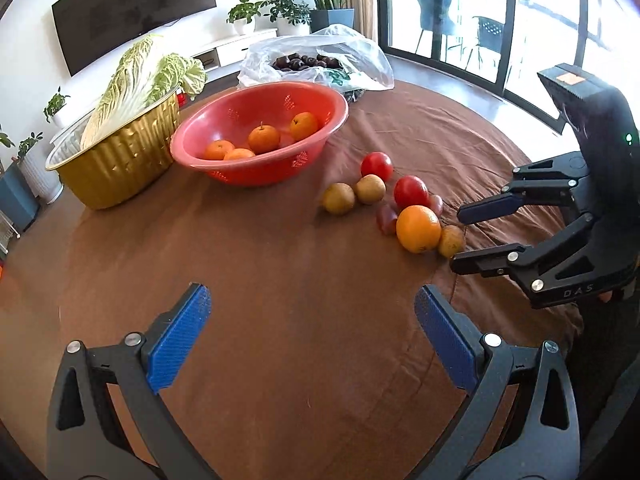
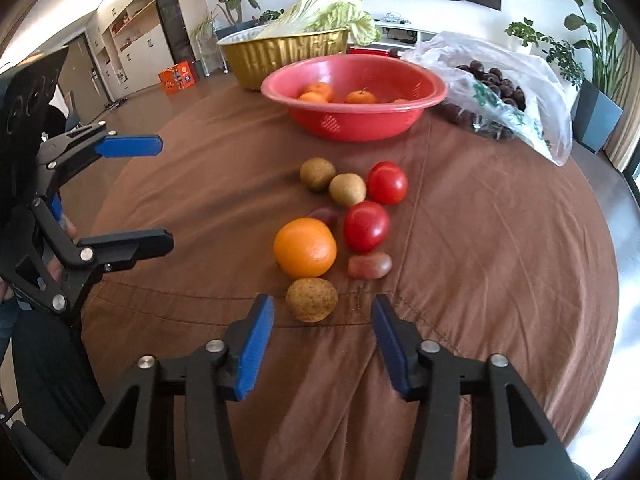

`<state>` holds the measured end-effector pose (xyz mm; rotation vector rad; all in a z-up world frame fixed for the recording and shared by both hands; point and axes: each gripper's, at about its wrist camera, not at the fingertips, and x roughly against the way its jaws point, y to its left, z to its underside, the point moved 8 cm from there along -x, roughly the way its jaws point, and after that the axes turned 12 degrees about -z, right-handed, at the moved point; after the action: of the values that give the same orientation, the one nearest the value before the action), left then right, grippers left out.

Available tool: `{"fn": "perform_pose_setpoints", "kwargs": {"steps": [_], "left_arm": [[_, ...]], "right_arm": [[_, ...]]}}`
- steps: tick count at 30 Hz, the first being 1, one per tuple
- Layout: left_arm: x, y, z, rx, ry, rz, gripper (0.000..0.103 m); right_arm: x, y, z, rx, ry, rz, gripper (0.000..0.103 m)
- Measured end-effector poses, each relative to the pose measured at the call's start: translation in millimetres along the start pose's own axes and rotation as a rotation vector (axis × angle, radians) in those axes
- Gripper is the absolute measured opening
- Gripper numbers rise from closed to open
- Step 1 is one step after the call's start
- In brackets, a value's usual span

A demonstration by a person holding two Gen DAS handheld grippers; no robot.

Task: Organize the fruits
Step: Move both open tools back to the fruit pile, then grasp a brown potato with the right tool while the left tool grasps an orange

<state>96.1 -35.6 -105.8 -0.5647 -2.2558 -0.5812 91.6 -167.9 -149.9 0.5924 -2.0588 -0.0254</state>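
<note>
My work surface is a round table under a brown cloth, creased and stitched with a seam across its near part. My left tongs hover over a bare stretch of cloth with the 2 blue pads wide apart and nothing between them. My right tongs have their jaws apart, nothing clamped; a brown speckled fruit lies on the cloth just ahead of the gap, untouched by either pad. Beyond it sits a loose cluster: 1 large orange, 2 red tomatoes, 2 more brown fruits and 2 small reddish oblong fruits, most of them touching a neighbour. Farther back stands a red perforated basin holding 4 small oranges. To the left of the basin in the left-wrist view, a gold foil tray carries a napa cabbage leaning over its rim. Behind the basin, an open plastic bag holds dark round fruits. The room has a wall-mounted television, a low white cabinet, several potted plants and tall glass doors with chairs visible outside.
</note>
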Motion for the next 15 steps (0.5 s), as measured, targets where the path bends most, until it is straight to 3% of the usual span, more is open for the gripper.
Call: {"fn": "perform_pose_setpoints", "kwargs": {"steps": [10,15], "left_arm": [[-4.2,-9.5,-1.7,-0.025,0.003,0.022,0.103],[-8.1,-17.5,-5.5,-0.044,0.006,0.033,0.103]], "right_arm": [[-10.1,4.6,3.4,0.046,0.018,0.017,0.032],[-6.7,1.7,4.2,0.030,0.011,-0.002,0.030]]}}
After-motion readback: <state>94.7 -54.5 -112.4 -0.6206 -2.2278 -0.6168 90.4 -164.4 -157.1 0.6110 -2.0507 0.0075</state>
